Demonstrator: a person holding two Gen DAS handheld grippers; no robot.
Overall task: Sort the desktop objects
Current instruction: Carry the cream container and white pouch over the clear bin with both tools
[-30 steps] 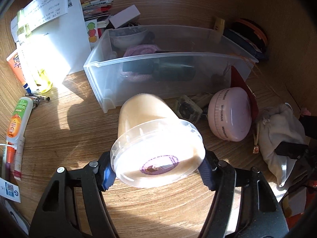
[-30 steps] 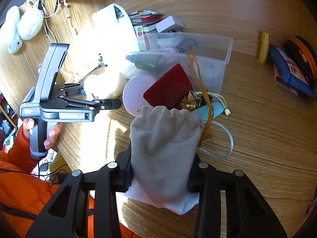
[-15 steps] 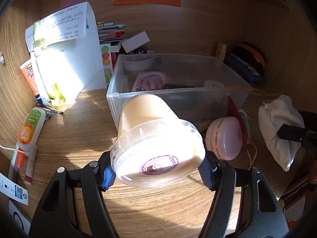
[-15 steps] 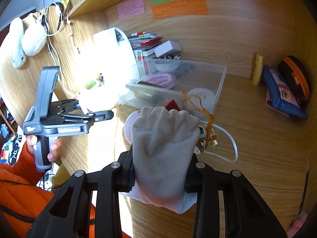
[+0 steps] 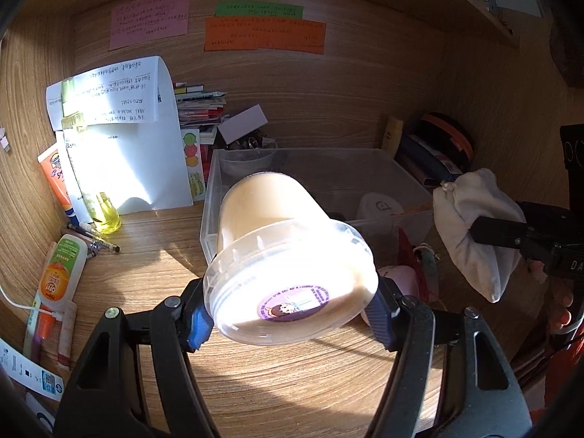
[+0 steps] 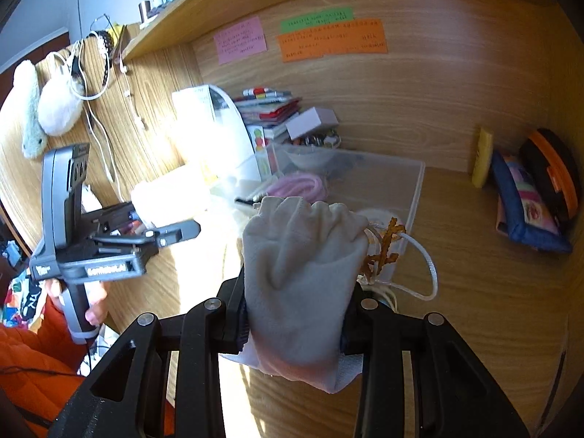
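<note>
Both loads ride above the desk point(image 5: 146, 241): left gripper point(image 5: 292, 314) clamps the tub point(image 5: 277, 255), right gripper point(image 6: 295, 325) pinches the pouch point(image 6: 299, 277); next, probably lower each into the bin point(image 5: 401, 179).

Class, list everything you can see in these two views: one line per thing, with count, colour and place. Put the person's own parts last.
Tub: 1, cream, held above desk.
Pouch: 1, off-white, held above desk.
Bin: 1, clear, mid-desk.
Sticky notes: 3, pink, green, orange, back wall.
Paper sheet: 1, white, left rear.
Small bottle: 1, yellow, by sheet.
Tube: 1, white-orange, left edge.
Left tool: 1, black, gripping tub.
Right tool: 1, black, gripping pouch.
</note>
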